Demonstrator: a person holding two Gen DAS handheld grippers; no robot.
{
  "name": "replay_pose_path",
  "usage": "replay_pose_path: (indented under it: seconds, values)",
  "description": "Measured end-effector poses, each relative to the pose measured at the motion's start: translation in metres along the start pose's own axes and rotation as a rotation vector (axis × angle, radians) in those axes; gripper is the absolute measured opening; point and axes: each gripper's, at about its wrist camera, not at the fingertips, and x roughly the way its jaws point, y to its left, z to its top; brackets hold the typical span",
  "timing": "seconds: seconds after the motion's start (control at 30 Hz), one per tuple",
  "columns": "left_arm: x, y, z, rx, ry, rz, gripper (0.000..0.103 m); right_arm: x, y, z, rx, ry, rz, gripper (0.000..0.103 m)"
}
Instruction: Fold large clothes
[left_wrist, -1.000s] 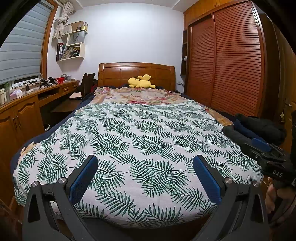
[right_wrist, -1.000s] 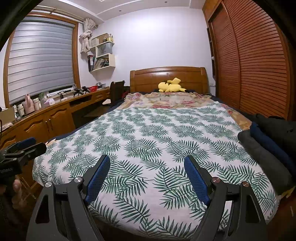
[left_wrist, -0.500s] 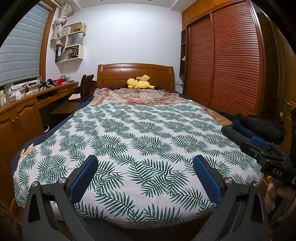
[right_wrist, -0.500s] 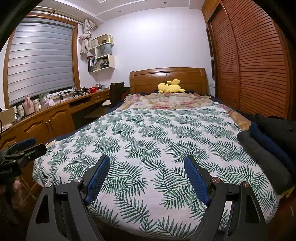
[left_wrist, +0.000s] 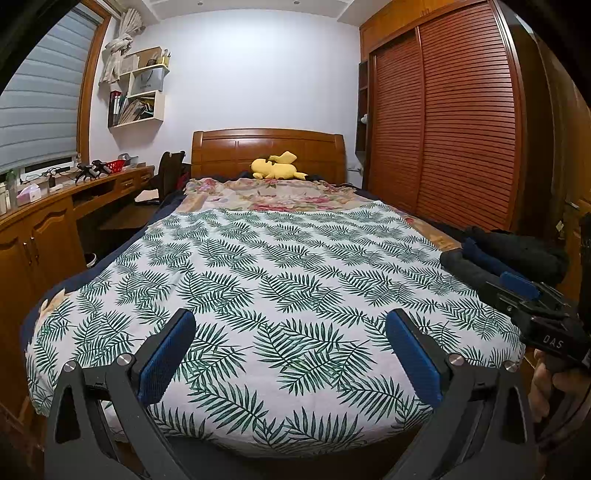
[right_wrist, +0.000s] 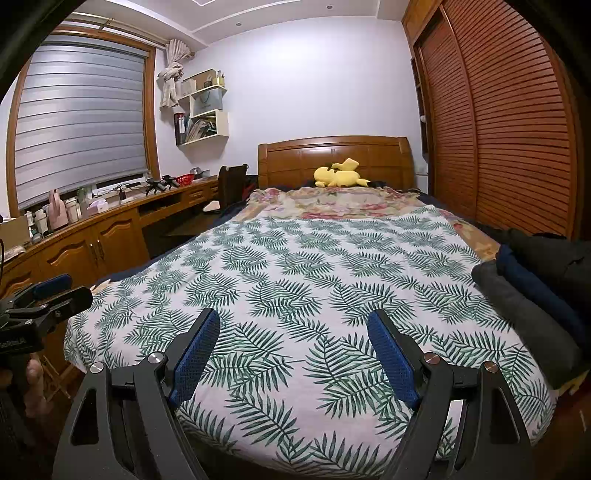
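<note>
Two hand-held grippers, left (left_wrist: 290, 354) and right (right_wrist: 293, 350), spread wide, grasping nothing. Dark clothes (right_wrist: 532, 291) piled at three o'clock on bed (right_wrist: 295, 280); probably soft, bulky, floppy: best pinched at an edge.

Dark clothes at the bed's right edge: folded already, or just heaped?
Cannot tell. The dark clothes lie bunched in overlapping grey, navy and black layers; no neat creases show.

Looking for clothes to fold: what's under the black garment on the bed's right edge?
Under the black garment lie a navy piece and a grey one, stacked. Anything beneath them is hidden.
</note>
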Motion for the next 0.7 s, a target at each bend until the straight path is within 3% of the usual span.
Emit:
replay_pose_path:
  seconds: [0.7]
  values:
    - [-0.0012,-0.0002,-0.0003,0.005,-0.008,-0.001,0.102,-0.0007,-0.0044,-0.0007,0.003,-0.004,-0.003,0.083]
